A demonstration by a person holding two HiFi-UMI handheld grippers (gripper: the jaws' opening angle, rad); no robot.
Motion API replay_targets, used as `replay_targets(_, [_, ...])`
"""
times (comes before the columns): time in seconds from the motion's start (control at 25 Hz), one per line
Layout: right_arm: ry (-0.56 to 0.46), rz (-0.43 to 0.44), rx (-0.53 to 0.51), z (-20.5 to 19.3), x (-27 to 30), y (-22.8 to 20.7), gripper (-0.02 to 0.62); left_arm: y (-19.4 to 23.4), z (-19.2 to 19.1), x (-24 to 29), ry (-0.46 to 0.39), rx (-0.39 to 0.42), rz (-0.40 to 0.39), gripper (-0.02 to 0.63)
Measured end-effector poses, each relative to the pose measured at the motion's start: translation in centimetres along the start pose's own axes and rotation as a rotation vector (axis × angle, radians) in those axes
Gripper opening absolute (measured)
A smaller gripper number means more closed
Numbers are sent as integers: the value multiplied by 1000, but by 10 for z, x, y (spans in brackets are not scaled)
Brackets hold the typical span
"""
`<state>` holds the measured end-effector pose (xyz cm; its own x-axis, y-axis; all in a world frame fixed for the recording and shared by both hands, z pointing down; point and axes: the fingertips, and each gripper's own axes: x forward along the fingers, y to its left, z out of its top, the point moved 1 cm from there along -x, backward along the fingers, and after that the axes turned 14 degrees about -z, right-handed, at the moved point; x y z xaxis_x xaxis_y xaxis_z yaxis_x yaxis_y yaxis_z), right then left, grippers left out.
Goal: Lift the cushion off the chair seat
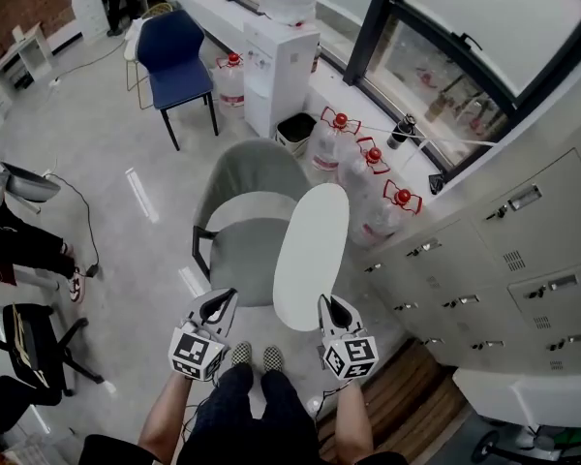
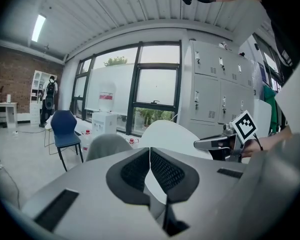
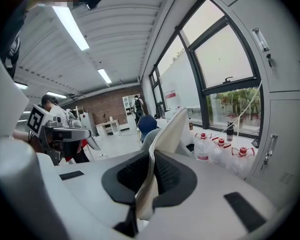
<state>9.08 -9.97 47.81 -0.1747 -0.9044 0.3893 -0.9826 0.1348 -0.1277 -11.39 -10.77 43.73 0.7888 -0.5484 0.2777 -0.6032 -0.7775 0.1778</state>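
Note:
A white oval cushion (image 1: 312,255) hangs tilted on edge above the grey chair (image 1: 244,252), clear of its seat. My right gripper (image 1: 327,306) is shut on the cushion's near edge; in the right gripper view the white fabric (image 3: 170,129) runs up from between the pads of the right gripper (image 3: 153,156). My left gripper (image 1: 223,300) hovers to the left of the cushion, apart from it, over the seat's front. Its jaws (image 2: 149,151) meet at the tips with nothing between them. From the left gripper view the cushion (image 2: 170,134) and the right gripper (image 2: 215,144) show ahead.
A blue chair (image 1: 177,61), a white water dispenser (image 1: 279,71) and a black bin (image 1: 295,129) stand behind the grey chair. Several water bottles (image 1: 368,177) line the window wall. Grey lockers (image 1: 523,250) fill the right. A seated person (image 1: 19,240) is at the left.

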Motion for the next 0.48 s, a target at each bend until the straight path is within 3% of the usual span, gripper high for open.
replay_targets(0.48, [-112, 30, -43, 76, -58, 34, 43, -33, 70, -43, -79, 56, 12, 20])
